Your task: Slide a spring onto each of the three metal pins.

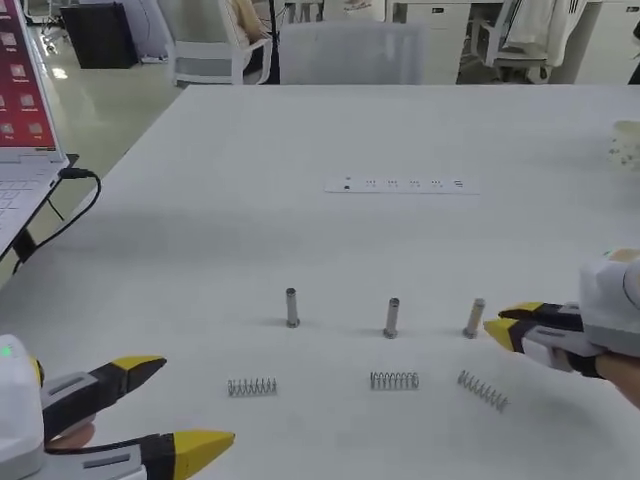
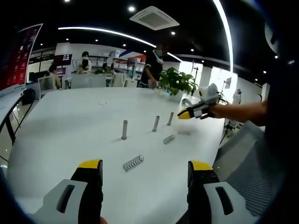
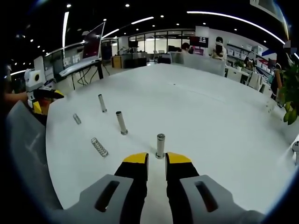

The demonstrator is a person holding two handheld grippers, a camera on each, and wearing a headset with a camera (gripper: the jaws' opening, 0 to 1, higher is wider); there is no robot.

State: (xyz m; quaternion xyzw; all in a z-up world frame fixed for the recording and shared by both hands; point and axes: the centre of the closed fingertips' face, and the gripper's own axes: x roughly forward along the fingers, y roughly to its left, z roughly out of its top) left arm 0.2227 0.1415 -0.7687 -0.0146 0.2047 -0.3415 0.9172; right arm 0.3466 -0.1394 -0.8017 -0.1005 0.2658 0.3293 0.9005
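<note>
— Where do our pins and springs sit?

— On the white table (image 1: 300, 150) we see the left pin (image 1: 291, 307), middle pin (image 1: 391, 317) and right pin (image 1: 474, 318) upright in a row, all bare. The left spring (image 1: 252, 386), middle spring (image 1: 394, 380) and right spring (image 1: 482, 390) lie flat before them.

— And our claws?

— Our left claw (image 1: 190, 400) gapes wide near the left spring, holding nothing. Our right claw (image 1: 492, 325), its jaws a narrow gap apart and empty, points at the right pin, just beside it.
</note>
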